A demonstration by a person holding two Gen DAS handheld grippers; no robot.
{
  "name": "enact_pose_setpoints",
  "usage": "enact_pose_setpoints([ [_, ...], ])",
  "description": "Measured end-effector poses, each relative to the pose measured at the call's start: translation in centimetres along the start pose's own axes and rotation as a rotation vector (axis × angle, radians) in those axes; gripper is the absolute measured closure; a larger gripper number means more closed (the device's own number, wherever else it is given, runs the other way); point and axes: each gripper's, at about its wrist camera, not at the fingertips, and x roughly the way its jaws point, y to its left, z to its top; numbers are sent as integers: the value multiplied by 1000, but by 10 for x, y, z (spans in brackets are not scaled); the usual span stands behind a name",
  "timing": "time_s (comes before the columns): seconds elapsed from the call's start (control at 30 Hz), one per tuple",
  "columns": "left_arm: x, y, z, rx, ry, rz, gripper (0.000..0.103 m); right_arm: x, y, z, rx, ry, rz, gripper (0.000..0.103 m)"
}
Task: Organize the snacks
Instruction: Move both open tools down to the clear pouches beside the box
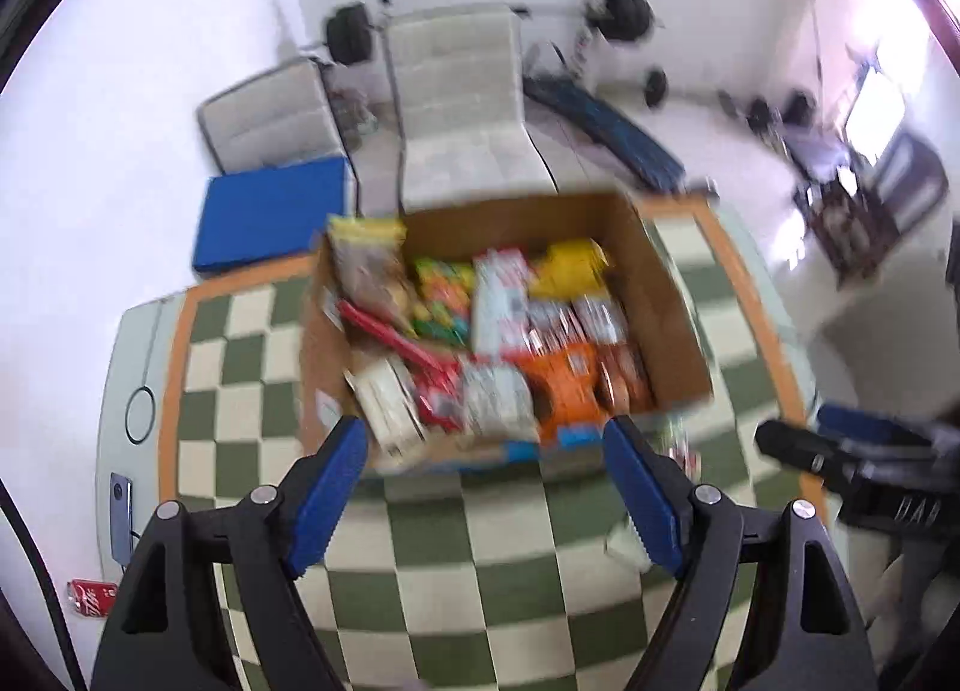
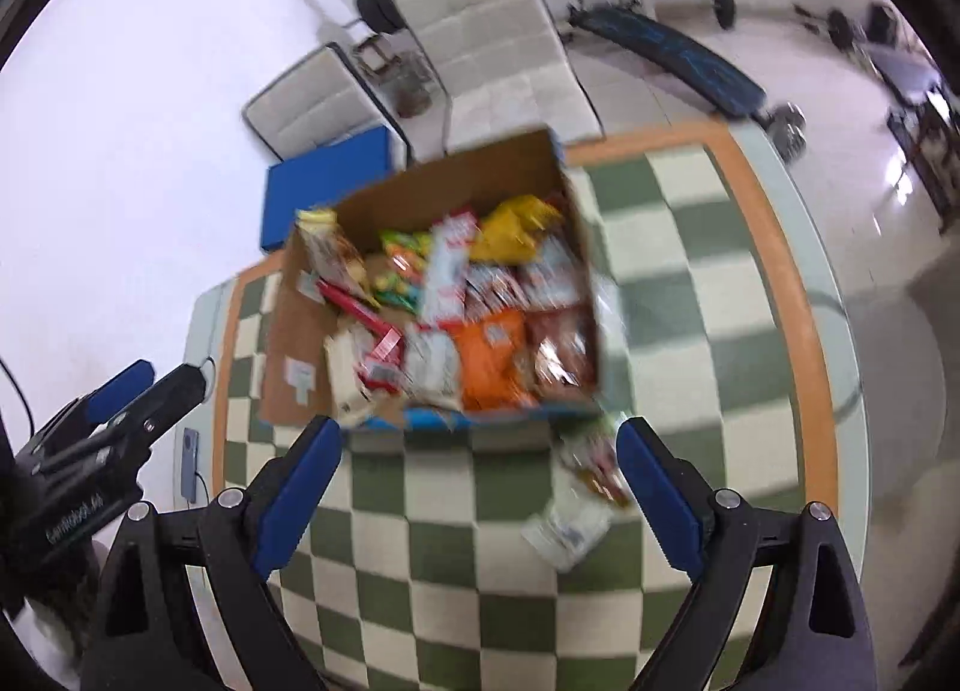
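Observation:
An open cardboard box (image 1: 660, 283) (image 2: 300, 331) full of several snack packets stands on the green-and-cream checked table (image 1: 468, 571) (image 2: 690, 283). Inside lie an orange packet (image 1: 567, 385) (image 2: 492, 361), a yellow bag (image 1: 570, 268) (image 2: 516, 223) and a red packet (image 1: 396, 334). My left gripper (image 1: 486, 487) hangs open and empty above the table, just short of the box's near edge. My right gripper (image 2: 480, 487) is also open with nothing between its fingers. A loose pale snack packet (image 2: 570, 523) lies on the table beside the right finger (image 2: 660, 499). The picture is blurred.
Two white chairs (image 1: 462, 90) (image 2: 498, 18) and a blue cushion (image 1: 270, 211) (image 2: 324, 181) stand behind the table. A weight bench and barbell (image 2: 672, 48) sit further back. A phone (image 1: 120, 517) lies at the table's left edge, and a red can (image 1: 93, 595) is on the floor.

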Motion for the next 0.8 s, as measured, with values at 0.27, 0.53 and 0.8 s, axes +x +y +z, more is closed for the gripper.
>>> enact_pose_setpoints([
  [0.27,106,-90,-58,174,277,-123,23,40,-100,-61,136,149,-112,8],
  [0.53,184,-158,-84,281,398,-132,23,77,-160,-95,193,224,-169,8],
  [0.8,212,-197,-88,307,420,-132,21,92,-185,-102,196,241,-185,8],
])
